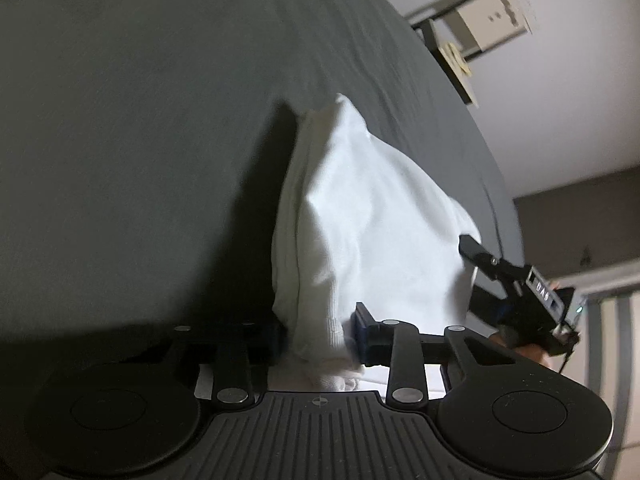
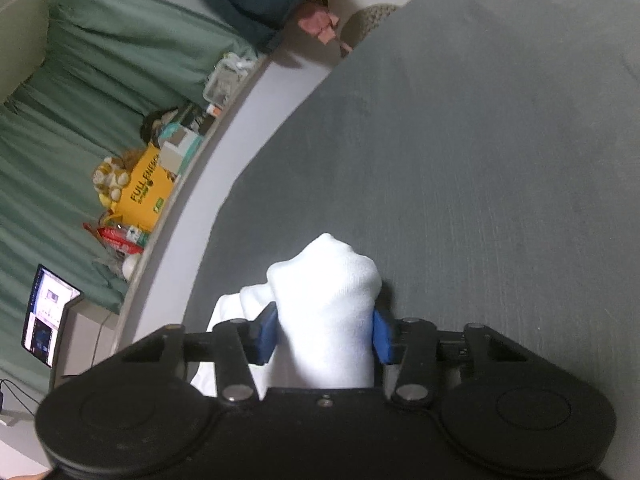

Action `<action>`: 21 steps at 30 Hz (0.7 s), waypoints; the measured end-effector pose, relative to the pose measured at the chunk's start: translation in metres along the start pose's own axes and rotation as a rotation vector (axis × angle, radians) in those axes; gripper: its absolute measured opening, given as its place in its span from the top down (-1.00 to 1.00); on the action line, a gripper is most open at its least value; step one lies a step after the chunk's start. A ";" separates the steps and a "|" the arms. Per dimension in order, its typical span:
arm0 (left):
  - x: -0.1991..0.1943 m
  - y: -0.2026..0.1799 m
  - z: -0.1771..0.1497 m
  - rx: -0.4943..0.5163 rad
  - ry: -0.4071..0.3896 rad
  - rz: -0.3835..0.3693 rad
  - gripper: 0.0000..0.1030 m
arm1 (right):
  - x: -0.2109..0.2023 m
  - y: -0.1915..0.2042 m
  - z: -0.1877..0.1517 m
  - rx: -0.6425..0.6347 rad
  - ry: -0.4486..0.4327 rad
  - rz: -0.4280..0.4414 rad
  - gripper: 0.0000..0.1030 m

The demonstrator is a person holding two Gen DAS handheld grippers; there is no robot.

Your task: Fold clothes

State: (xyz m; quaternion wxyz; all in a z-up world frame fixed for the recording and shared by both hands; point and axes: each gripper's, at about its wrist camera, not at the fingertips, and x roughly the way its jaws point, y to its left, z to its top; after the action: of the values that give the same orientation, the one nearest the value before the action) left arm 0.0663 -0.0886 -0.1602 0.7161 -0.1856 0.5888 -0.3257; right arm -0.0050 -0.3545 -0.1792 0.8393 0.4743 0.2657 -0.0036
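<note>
A white garment (image 1: pixel 352 216) hangs bunched above the grey bed sheet (image 1: pixel 140 120). My left gripper (image 1: pixel 318 336) is shut on one edge of it, cloth pinched between the blue pads. My right gripper (image 2: pixel 324 336) is shut on another bunch of the same white cloth (image 2: pixel 332 280), which bulges out past the pads. The right gripper also shows in the left wrist view (image 1: pixel 472 250) at the garment's right edge. The garment's lower part is hidden behind the gripper bodies.
The grey sheet (image 2: pixel 460 140) fills most of both views. A white bed frame edge (image 2: pixel 224 152) runs beside it. Beyond lie green curtains (image 2: pixel 80 92), a shelf with a yellow box (image 2: pixel 146 188), and a lit laptop (image 2: pixel 46 316). A wall unit (image 1: pixel 488 20) hangs opposite.
</note>
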 end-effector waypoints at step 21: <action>0.132 -0.269 -0.018 0.504 -0.023 -0.144 0.39 | -0.215 -0.092 0.154 -0.095 -0.248 -0.268 0.16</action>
State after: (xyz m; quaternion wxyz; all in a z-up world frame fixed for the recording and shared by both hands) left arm -0.0052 -0.3709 -0.0851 0.7214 -0.0463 0.4662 -0.5100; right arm -0.1449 -0.5807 -0.0927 0.8792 0.3902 0.2208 -0.1615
